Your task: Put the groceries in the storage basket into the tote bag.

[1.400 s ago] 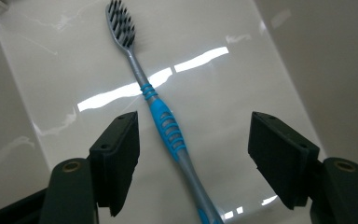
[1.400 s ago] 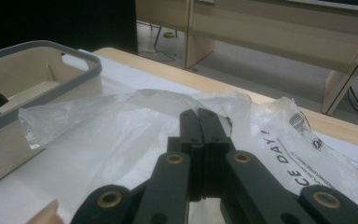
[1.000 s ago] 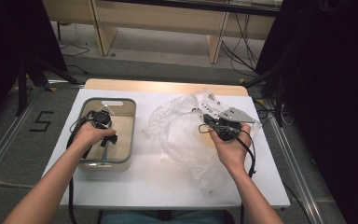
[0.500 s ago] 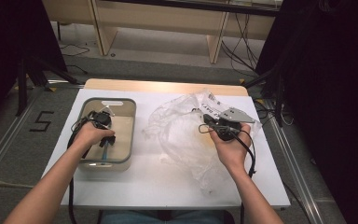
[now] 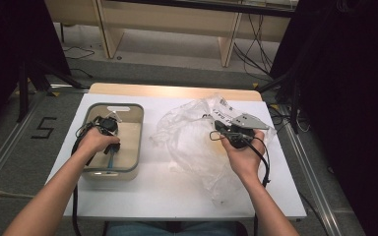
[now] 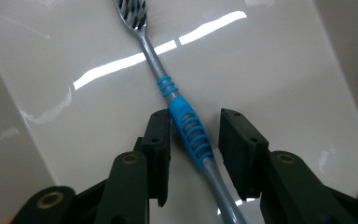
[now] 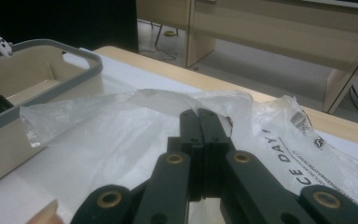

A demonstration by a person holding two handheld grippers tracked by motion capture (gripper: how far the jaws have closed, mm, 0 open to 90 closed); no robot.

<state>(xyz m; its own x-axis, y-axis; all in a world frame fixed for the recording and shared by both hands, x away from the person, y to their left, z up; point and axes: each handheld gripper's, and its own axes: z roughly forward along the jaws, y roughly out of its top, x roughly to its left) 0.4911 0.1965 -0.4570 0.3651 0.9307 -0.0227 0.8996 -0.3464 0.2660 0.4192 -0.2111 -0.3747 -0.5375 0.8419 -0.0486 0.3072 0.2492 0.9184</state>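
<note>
The left gripper is lowered into the bin, and a blue-handled toothbrush lies on the bin floor between its fingers, which have just been closing; one finger appears to touch the handle, the other stands apart. The right gripper is closed, seemingly pinching the clear plastic bag on the table.

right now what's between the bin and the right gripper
In the high view, a crumpled clear plastic bag on the white table lies between the bin and the right gripper, whose fingers are shut on its edge.
</note>
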